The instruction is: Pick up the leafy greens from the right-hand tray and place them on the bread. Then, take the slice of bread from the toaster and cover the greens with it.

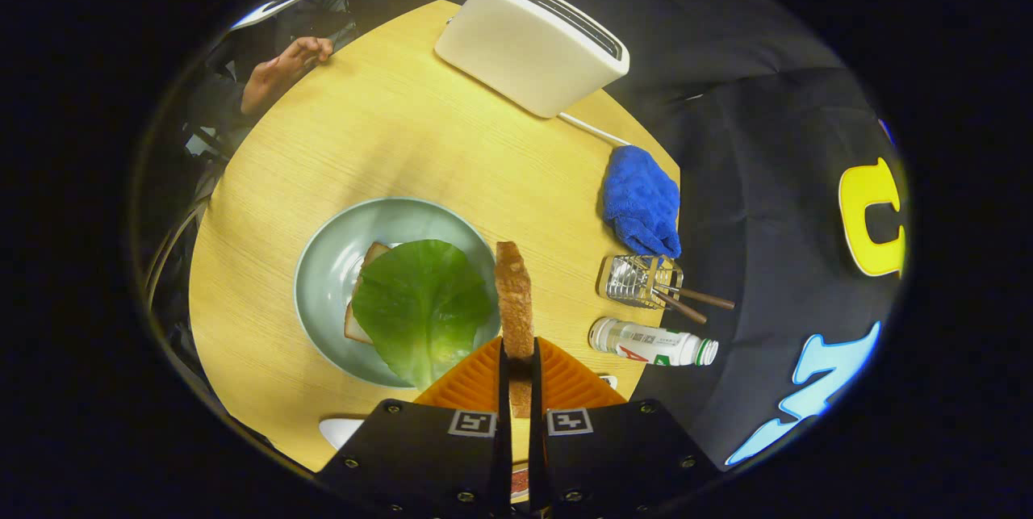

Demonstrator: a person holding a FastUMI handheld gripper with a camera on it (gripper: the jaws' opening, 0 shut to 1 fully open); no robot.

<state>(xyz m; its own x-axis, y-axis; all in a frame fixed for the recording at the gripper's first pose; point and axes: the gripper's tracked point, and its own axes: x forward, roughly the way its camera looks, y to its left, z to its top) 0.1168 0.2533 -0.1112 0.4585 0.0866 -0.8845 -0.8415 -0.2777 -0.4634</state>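
Observation:
My gripper (516, 357) is shut on a slice of toasted bread (514, 297), held edge-on between the orange fingers (476, 382) and sticking up ahead of them. Just left of the slice sits a pale green plate (327, 269) carrying a bread slice (359, 293) mostly covered by a large green leaf (420, 305). The held slice hangs over the plate's right rim. The white toaster (533, 43) stands at the far side of the round wooden table (387, 123), its slots showing nothing inside.
To the right of the fingers are a blue cloth (641, 200), a wire holder with chopsticks (646, 281) and a plastic bottle (654, 341) lying on its side. A person's hand (282, 71) rests on the far left table edge. A white tray corner (339, 429) shows by the left finger.

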